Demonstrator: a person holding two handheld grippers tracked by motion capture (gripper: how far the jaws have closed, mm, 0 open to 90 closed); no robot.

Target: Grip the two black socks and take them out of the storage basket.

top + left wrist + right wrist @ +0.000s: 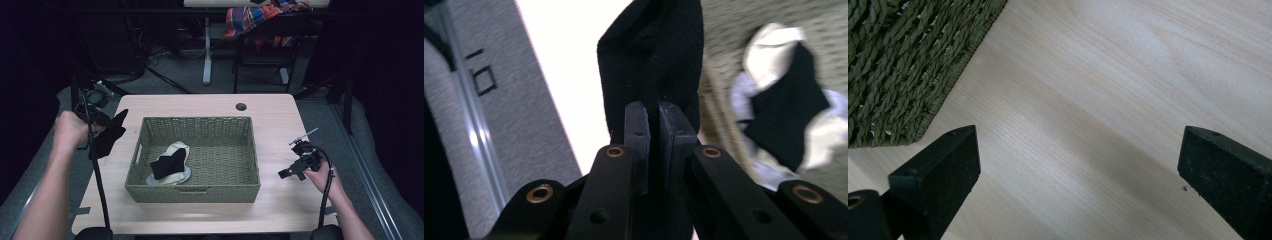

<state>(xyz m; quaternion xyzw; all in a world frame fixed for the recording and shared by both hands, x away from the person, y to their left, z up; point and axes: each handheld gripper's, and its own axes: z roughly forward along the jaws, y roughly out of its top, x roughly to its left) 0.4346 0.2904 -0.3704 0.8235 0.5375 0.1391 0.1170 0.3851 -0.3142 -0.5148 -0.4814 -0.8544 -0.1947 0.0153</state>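
A green woven basket stands in the middle of the wooden table. Inside it lie a cream cloth, a pale one and a black cloth, also seen in the left gripper view as a black cloth over cream cloth. My left gripper is held above the table's left edge, shut on a black cloth that hangs from its jaws. My right gripper hovers low over bare wood right of the basket, jaws wide apart, nothing between them.
A cable hole sits near the table's far edge. Behind the table stand a desk leg and a chair draped with a plaid cloth. Grey floor lies to the left. A basket corner is close to the right gripper.
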